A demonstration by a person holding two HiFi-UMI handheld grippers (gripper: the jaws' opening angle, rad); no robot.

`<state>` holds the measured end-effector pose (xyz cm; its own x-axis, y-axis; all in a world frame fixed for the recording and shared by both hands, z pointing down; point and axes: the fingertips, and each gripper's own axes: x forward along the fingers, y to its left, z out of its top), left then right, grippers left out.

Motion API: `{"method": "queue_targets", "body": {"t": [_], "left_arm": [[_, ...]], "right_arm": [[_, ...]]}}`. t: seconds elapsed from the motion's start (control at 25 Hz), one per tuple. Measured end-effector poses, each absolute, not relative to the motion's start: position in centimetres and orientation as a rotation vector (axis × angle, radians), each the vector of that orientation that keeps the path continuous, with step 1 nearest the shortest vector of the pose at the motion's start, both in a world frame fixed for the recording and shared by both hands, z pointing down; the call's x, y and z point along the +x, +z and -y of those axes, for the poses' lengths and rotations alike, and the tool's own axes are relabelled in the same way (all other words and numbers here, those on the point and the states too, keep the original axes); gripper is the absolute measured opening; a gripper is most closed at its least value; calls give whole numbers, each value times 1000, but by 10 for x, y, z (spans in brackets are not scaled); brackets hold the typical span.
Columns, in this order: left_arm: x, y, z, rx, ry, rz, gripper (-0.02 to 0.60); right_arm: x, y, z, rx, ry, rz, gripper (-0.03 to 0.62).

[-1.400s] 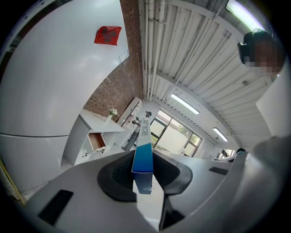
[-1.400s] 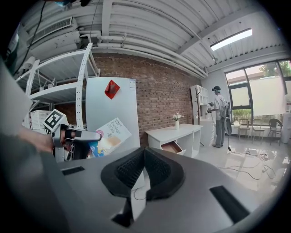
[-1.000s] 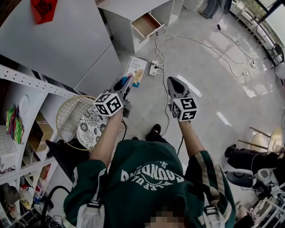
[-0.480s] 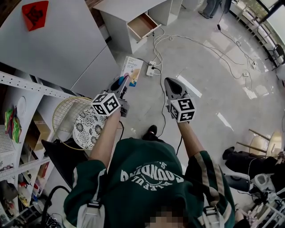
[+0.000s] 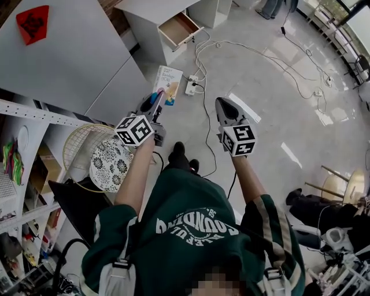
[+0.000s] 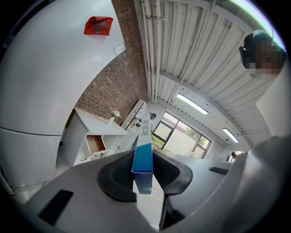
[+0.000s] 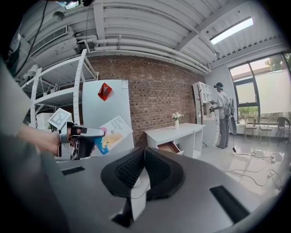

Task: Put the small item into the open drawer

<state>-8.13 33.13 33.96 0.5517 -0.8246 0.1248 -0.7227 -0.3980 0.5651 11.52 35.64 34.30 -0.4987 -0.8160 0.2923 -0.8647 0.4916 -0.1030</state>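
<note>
Glossy floor (image 5: 272, 87) strewn with cables (image 5: 203, 58) lies between the person (image 5: 191, 231) and the white desk (image 5: 150, 8), its open drawer (image 5: 178, 28) at 12 o'clock: a trip risk clearest in the head view. Left gripper (image 5: 155, 103) jaws pinch the flat box (image 5: 166, 84) by one end, so it may swivel loose. Right gripper (image 5: 222, 104) jaws are pressed together, empty; its view shows the box's printed face.

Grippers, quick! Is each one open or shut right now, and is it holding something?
Left gripper: closed on a thin blue-edged box.
Right gripper: jaws together, nothing between them.
</note>
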Motion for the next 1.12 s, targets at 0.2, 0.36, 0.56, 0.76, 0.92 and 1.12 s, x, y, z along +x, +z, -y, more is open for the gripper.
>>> {"method": "queue_targets", "body": {"t": [0.2, 0.36, 0.56, 0.76, 0.92, 1.12], "left_arm": [[-73, 344, -316, 2212, -239, 1229, 95], [-65, 349, -300, 2218, -241, 1213, 95], [-52, 354, -273, 2211, -254, 1203, 95], [-39, 362, -244, 2200, -252, 1195, 95], [-34, 368, -213, 2192, -248, 1190, 95], [-31, 375, -163, 2186, -226, 1195, 95]], "right_arm": [[126, 345, -345, 1465, 349, 2521, 25], [137, 348, -333, 1490, 343, 2504, 25], [154, 352, -315, 1504, 347, 2487, 25], [166, 359, -289, 1492, 359, 2475, 25], [169, 366, -256, 1482, 375, 2469, 25], [169, 369, -207, 1456, 384, 2471, 25]]}}
